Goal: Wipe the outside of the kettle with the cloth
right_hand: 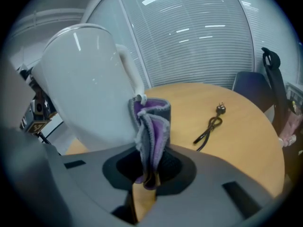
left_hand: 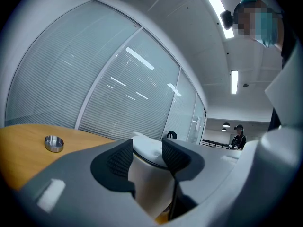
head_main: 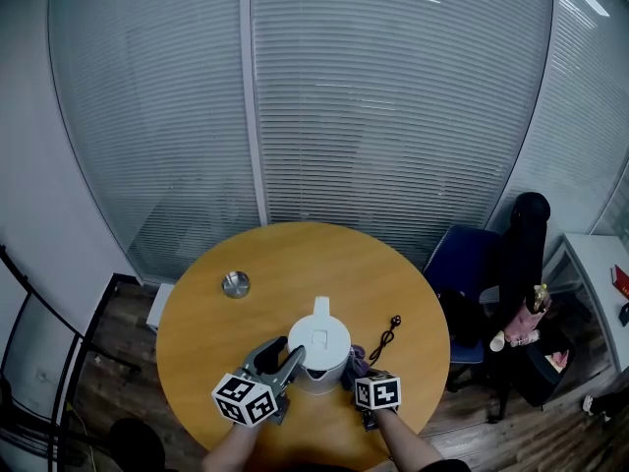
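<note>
The white kettle (head_main: 320,353) stands near the front of the round wooden table (head_main: 226,332). My left gripper (head_main: 287,354) is at its left side, jaws apart. In the left gripper view the kettle (left_hand: 147,176) fills the gap between the two black pads (left_hand: 121,158) just beyond my left gripper (left_hand: 147,156); whether they touch it I cannot tell. My right gripper (head_main: 357,369) is shut on a purple and grey cloth (right_hand: 150,126). The cloth stands up from my right gripper (right_hand: 149,168) and lies against the kettle's (right_hand: 83,84) side below its handle (right_hand: 130,72).
A black power cable (head_main: 385,337) lies on the table right of the kettle, also in the right gripper view as the cable (right_hand: 210,126). A small metal dish (head_main: 236,284) sits at the far left. A blue chair (head_main: 467,259) stands beyond the table's right edge. Glass walls with blinds stand behind.
</note>
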